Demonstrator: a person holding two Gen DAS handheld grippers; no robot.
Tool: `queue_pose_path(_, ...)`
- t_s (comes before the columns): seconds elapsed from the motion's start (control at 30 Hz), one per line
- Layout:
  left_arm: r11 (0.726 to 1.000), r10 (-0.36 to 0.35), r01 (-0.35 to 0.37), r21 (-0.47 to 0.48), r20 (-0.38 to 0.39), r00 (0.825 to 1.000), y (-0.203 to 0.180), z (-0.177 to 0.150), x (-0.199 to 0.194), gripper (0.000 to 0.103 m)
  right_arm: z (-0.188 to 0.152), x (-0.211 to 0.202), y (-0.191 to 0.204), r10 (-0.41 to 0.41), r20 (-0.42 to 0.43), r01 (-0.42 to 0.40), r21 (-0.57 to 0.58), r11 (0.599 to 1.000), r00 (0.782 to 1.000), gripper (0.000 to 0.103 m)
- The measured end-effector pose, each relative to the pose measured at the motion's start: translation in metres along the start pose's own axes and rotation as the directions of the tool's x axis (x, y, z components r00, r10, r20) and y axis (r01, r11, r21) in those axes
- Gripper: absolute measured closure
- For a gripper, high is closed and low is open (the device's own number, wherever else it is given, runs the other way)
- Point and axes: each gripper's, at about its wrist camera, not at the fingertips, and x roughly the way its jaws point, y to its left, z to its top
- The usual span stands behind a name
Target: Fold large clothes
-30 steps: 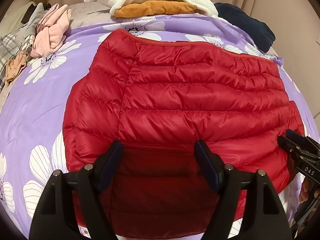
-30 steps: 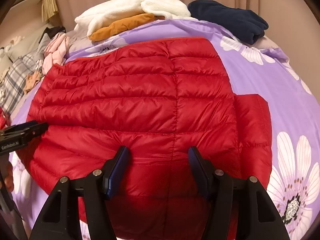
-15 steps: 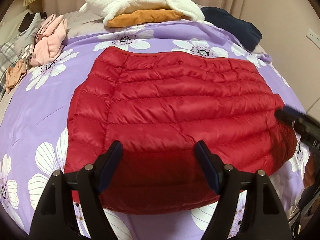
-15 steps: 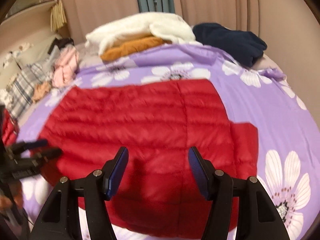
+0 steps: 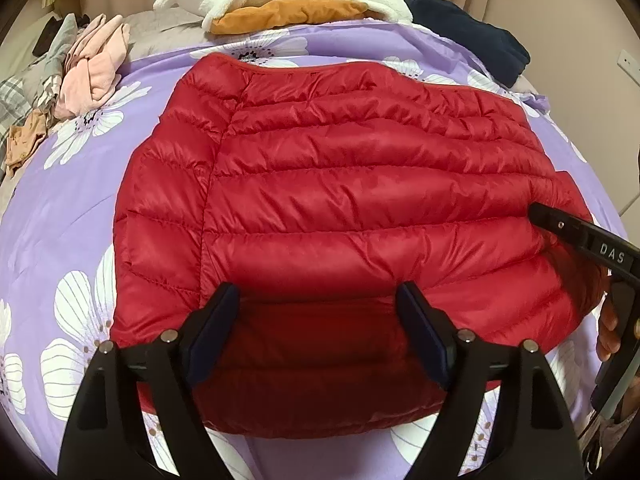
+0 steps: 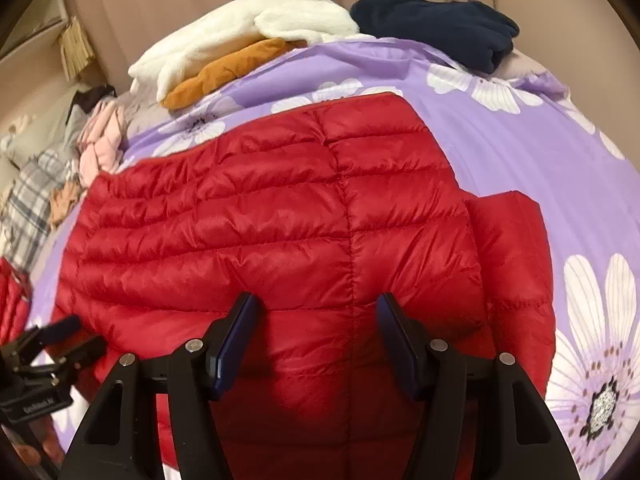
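A red quilted down jacket [image 5: 352, 216] is lying folded on the purple flower-print bedspread [image 5: 60, 208], a strip of sleeve poking out at its right edge. The left tongs [image 5: 318, 336] are hovering wide open over the near edge — jaws having just been opening, nothing between them — and the right tongs [image 6: 314, 340] are hanging half-open, holding nothing. Doing this step well likely means tucking that sleeve in and pinching both near corners evenly before folding toward the far side.
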Motion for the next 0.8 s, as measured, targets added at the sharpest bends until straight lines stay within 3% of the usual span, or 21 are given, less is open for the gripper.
queue_pose_path(0.8, 0.999, -0.009, 0.009, -0.032, -0.012, 1.000, 0.006, -0.005, -0.004, 0.018, -0.005, -0.017, -0.006, -0.024, 0.032, 0.024, 0.002, 1.000, 0.999, 0.038)
